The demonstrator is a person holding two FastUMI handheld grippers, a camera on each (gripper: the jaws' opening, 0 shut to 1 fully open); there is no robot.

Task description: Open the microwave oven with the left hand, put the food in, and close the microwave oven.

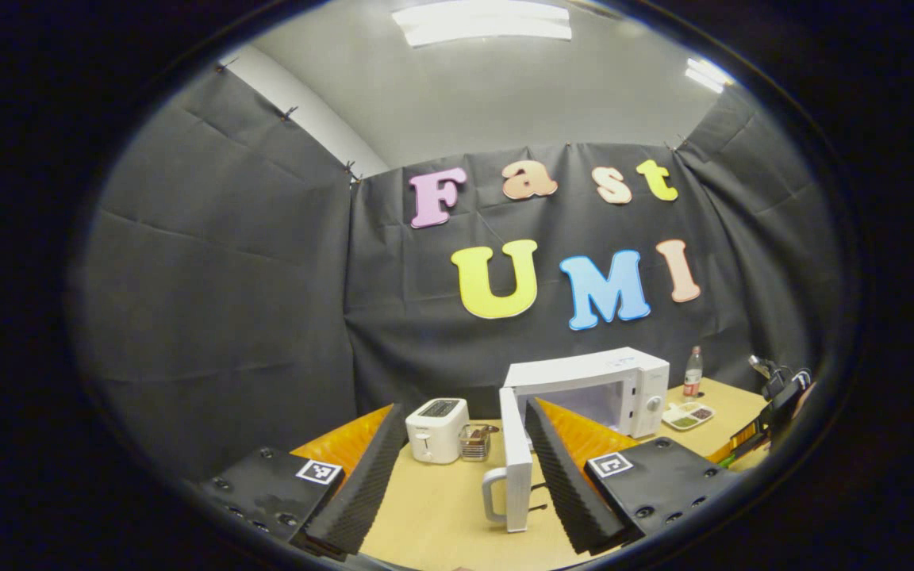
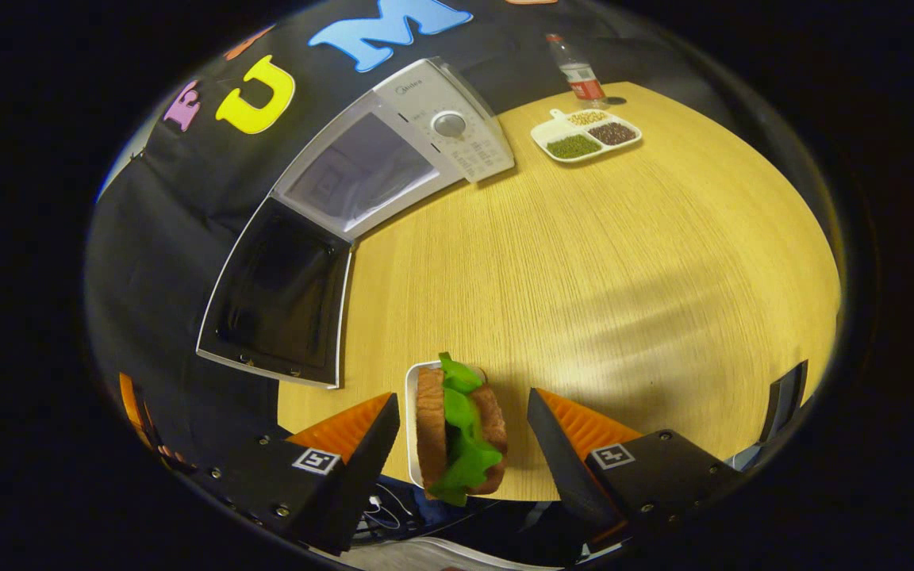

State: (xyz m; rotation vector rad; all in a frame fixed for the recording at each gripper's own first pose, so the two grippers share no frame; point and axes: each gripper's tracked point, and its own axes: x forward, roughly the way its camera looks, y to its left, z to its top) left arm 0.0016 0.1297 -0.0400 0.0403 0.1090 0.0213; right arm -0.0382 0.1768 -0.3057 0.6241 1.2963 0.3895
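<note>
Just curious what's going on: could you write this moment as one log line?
microwave door: open | left gripper: open, clear of door | right gripper: open around sandwich on its plate | sandwich: not yet in microwave

black cloth walls, wooden table, ceiling lights

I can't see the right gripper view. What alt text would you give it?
An open tool straddles a sandwich on a plate at the table edge. Beyond, a microwave stands with its door swung open.

The microwave's open door hides part of its cavity. Beside the microwave, the divided tray's contents are too small to identify.
</note>
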